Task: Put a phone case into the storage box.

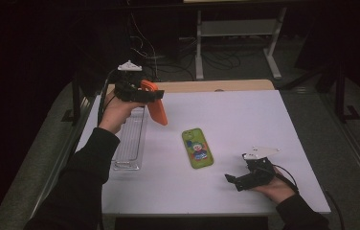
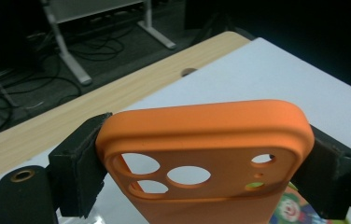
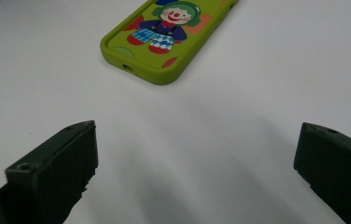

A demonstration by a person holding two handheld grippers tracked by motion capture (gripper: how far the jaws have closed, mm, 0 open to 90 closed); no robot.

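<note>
Case [image 2: 206, 140] bottom cut off between left fingers [image 2: 78, 172].

No text, brand or number can be read anywhere. The green case [image 3: 164, 35] bears a clown drawing, without lettering.

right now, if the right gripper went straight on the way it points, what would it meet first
Probably the green phone case with the clown print. The right gripper has its jaws open and aimed at it across bare white table; nothing lies between, though depth is hard to judge.
</note>
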